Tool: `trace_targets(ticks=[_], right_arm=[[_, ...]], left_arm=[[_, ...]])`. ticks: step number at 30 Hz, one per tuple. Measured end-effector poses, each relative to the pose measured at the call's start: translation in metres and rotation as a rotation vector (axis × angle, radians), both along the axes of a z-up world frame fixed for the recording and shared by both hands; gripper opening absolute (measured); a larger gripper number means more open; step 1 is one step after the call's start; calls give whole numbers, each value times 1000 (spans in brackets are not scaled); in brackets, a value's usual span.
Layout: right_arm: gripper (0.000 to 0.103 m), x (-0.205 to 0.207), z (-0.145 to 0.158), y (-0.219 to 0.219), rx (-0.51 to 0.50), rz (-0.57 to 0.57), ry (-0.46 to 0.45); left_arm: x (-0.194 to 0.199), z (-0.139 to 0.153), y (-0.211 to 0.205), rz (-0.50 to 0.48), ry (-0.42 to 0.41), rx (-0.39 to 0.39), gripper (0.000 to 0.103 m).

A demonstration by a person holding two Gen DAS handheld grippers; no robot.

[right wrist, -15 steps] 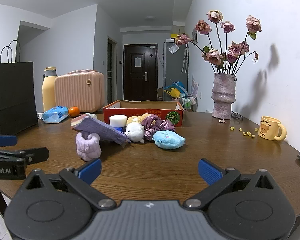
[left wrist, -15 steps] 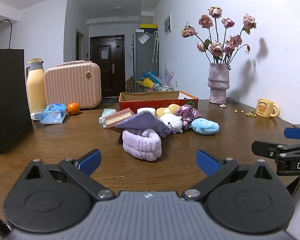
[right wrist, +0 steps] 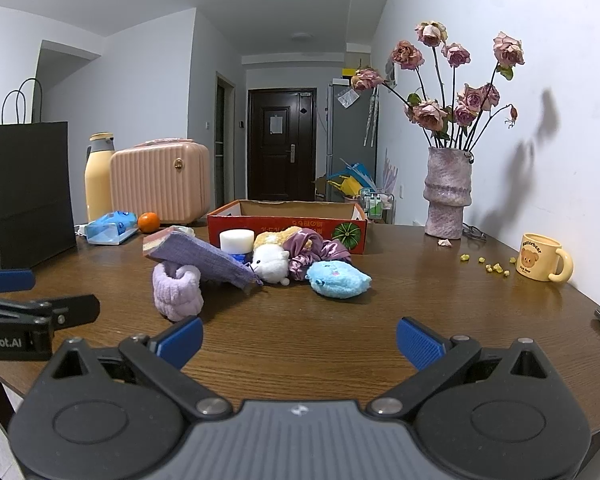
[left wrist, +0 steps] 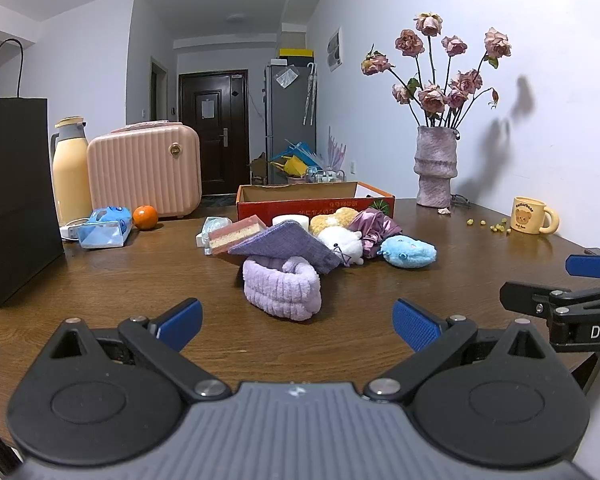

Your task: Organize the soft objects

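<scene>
Both grippers' fingers, left gripper [left wrist: 298,322] and right gripper [right wrist: 299,338], stand spread and empty, with the soft-toy pile [left wrist: 336,242] ahead of them, outside the red cardboard box [right wrist: 286,228], so nothing looks sorted yet.

A dark brown wooden surface [left wrist: 100,280] is carrying everything here. A black paper bag [left wrist: 12,200] is standing at its left edge, with a cream flask [left wrist: 71,172] and a pink ribbed case [left wrist: 144,172] sitting behind it. A blue tissue pack [left wrist: 104,227] is lying just beside an orange [left wrist: 145,217]. Near the middle, a lilac plush band [left wrist: 282,288] is resting in front of a heap of soft things, with a blue plush toy [left wrist: 408,253] lying at the heap's right. A red cardboard box [left wrist: 316,206] is sitting behind the heap. A vase of dried roses [left wrist: 436,172] is standing by the wall, and a yellow bear mug [left wrist: 530,216] is sitting near scattered yellow bits [left wrist: 496,227].
</scene>
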State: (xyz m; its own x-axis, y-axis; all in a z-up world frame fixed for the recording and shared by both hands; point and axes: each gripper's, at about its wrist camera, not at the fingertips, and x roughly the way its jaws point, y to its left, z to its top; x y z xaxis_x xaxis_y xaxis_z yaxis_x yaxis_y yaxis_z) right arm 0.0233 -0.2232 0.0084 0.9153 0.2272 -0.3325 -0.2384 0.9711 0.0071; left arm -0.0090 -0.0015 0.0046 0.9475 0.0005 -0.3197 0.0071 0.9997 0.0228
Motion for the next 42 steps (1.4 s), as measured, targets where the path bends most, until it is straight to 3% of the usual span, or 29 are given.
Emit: trace_targets(ticks=[42], right_arm=[[103, -4, 5, 2, -16, 7, -13]], left_arm=[[-4, 0, -2, -13, -19, 3, 103]])
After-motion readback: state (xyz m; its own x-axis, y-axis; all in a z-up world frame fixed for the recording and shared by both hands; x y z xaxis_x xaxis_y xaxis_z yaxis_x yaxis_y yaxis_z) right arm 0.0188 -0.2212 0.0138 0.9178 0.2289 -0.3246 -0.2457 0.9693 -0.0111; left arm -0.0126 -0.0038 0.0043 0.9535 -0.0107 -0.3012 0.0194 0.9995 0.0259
